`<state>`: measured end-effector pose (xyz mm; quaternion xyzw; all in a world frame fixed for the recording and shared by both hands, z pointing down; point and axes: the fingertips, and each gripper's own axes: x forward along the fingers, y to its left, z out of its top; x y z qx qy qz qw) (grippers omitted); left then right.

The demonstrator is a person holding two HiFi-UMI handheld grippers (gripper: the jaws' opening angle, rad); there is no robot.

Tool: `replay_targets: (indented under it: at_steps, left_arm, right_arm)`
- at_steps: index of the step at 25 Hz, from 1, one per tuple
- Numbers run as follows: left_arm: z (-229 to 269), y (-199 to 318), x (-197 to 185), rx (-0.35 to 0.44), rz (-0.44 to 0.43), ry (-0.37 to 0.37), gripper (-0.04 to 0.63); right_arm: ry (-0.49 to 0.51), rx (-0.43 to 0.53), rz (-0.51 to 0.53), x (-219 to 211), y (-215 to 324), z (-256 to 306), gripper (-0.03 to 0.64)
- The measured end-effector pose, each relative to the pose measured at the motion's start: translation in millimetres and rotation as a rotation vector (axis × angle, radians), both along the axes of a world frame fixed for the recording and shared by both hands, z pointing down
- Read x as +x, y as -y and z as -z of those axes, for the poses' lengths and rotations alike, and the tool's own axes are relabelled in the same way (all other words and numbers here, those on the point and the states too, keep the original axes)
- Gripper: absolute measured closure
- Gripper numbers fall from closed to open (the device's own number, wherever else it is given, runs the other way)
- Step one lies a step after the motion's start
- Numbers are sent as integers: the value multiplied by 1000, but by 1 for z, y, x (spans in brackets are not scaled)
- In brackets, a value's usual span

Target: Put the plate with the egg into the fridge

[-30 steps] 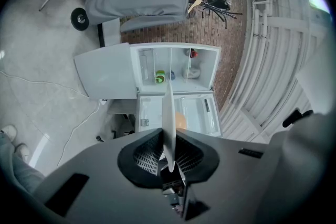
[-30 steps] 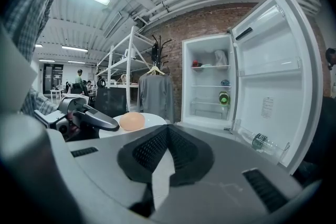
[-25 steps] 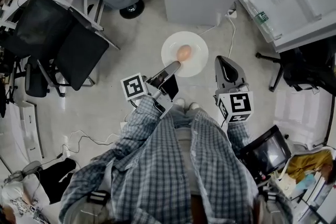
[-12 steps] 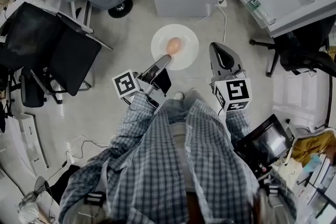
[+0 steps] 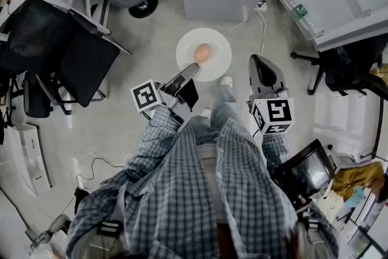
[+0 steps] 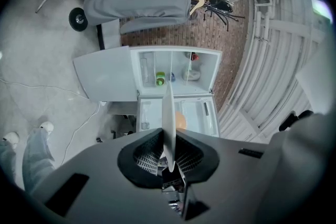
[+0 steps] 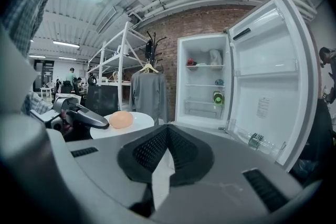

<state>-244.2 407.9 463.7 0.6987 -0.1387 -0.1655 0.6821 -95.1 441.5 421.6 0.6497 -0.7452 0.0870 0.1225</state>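
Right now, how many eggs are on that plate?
1. The egg lies near the middle of the plate, which the left gripper holds by its rim. None looks hidden.

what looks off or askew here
Nothing is spilled or damaged. One oddity: the egg lies loose on the plate, which the left gripper holds by one edge only, so it could roll.

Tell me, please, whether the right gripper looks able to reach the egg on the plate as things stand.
Probably yes: the egg lies uncovered on the plate, held at its rim by the left gripper, and the right gripper is beside it with nothing between. Its jaws are together.
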Motion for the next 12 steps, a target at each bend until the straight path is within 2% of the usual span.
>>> replay_targets:
  at_steps: [12]
  left_arm:
    - [1, 38, 22, 1, 75, -4, 557]
  right_arm:
    - [13, 41, 55, 25, 47, 4, 611]
